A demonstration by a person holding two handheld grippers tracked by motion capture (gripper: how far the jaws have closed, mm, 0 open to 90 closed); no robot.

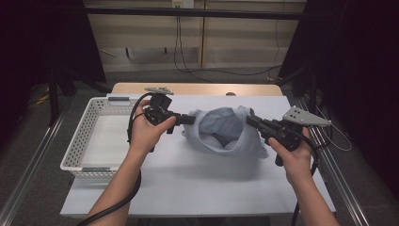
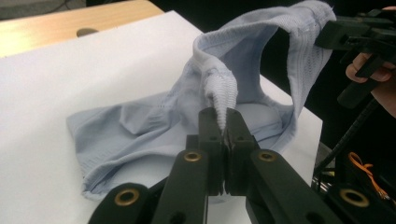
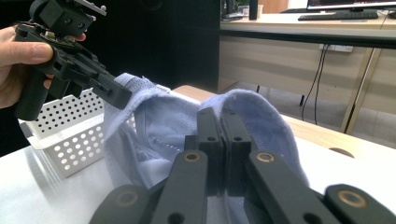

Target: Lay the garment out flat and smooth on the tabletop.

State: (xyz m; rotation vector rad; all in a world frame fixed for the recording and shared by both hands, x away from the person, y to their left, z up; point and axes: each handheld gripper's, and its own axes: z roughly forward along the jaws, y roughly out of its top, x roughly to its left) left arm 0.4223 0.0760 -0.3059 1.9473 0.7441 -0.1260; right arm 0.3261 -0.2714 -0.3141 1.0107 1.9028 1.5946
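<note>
A pale blue garment [image 1: 225, 132] hangs between my two grippers over the white table, its opening spread wide and its lower part resting on the surface. My left gripper [image 1: 192, 119] is shut on the garment's ribbed left edge [image 2: 222, 100]; the left gripper view has the cloth pinched between the black jaws. My right gripper [image 1: 249, 120] is shut on the right edge, and the cloth [image 3: 261, 116] drapes over its closed jaws in the right gripper view. The left gripper [image 3: 122, 97] also appears at the upper left of that view, biting the hem.
A white perforated basket [image 1: 87, 136] stands at the table's left side, close behind the left hand. The white tabletop [image 1: 197, 183] extends in front of the garment. A wooden strip [image 1: 197, 88] runs along the far edge, with cables on the floor beyond.
</note>
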